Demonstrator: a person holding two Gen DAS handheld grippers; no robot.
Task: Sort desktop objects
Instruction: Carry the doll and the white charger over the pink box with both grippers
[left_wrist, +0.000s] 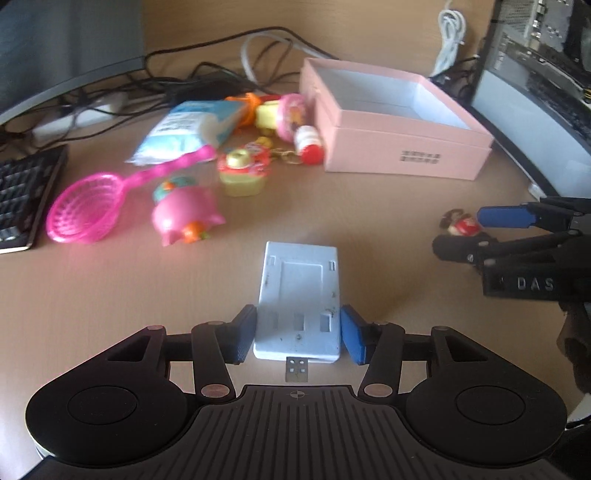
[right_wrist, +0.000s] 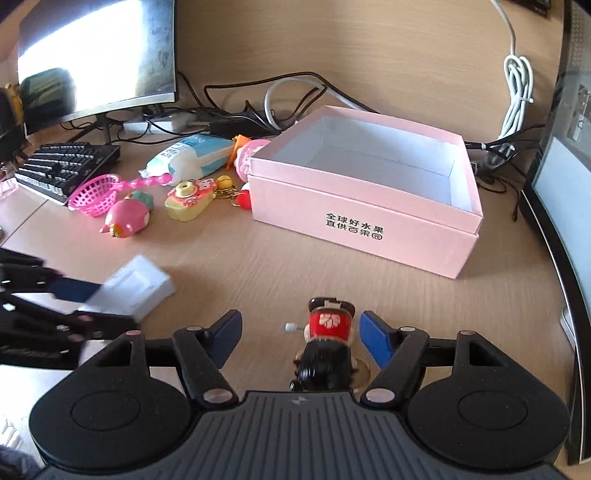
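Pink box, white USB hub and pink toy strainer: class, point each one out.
pink box (right_wrist: 354, 218), right wrist view, front wall above the printed characters.
white USB hub (left_wrist: 299, 291), left wrist view, top face.
pink toy strainer (left_wrist: 86, 214), left wrist view, basket mesh.

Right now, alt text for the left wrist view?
The left gripper clamps a white USB hub on a wooden desk. Beyond lie pink toys and an open pink box; the right gripper reaches in from the right.
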